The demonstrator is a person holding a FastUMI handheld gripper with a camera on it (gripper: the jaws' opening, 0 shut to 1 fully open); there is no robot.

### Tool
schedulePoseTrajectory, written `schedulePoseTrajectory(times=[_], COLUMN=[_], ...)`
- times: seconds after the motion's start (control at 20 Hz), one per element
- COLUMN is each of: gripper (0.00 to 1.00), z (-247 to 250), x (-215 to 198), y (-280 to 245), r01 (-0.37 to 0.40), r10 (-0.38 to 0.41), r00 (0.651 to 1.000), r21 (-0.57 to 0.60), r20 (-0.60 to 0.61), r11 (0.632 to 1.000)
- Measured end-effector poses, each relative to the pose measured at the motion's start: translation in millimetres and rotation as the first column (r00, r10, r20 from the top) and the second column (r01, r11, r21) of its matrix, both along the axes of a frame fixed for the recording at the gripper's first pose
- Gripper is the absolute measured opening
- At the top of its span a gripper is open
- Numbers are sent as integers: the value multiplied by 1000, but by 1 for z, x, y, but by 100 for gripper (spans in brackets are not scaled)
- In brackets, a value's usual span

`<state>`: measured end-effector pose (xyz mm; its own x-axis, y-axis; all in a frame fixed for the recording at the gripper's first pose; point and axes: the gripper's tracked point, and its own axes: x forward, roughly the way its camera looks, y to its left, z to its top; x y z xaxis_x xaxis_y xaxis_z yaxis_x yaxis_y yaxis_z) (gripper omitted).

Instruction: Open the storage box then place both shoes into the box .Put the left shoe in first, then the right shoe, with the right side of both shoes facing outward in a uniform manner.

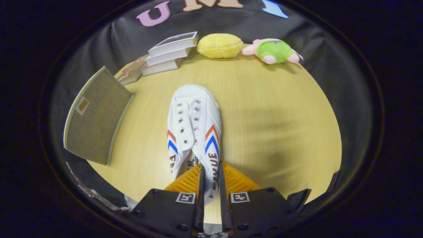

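gripper (210, 178) fingers closed on the side wall of a white canvas shoe (194, 132) near its heel, toe pointing away over the wooden table (264, 115). grey storage box lid (96, 119) stands raised beside it, so the box appears open. judgement: shoe not yet placed; second shoe outstanding.

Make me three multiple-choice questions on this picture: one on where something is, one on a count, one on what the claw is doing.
1. Where is the yellow plush?
A. between the stack of books and the green plush toy
B. inside the shoe
C. between the fingers

2. How many shoes lie on the table?
A. one
B. two
C. three

3. The claw is:
A. wide open, holding nothing
B. shut on the white shoe
C. gripping a book

Key: A, books one side, green toy the other; A, a single white shoe; B, both fingers press its side wall.
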<state>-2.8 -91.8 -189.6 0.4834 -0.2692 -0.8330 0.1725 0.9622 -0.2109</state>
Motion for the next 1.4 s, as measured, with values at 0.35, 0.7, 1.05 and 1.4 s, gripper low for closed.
schedulePoseTrajectory(times=[0.35, 0.7, 1.05, 1.4], gripper=[18, 16, 9, 8], z=[1, -3, 1, 4], x=[0, -1, 2, 2], y=[1, 1, -1, -2], r01=[-32, 32, 30, 23], r10=[32, -46, -44, -37], r00=[998, 995, 987, 981], r21=[9, 157, 93, 73], r20=[60, 88, 158, 191], r11=[999, 987, 995, 997])
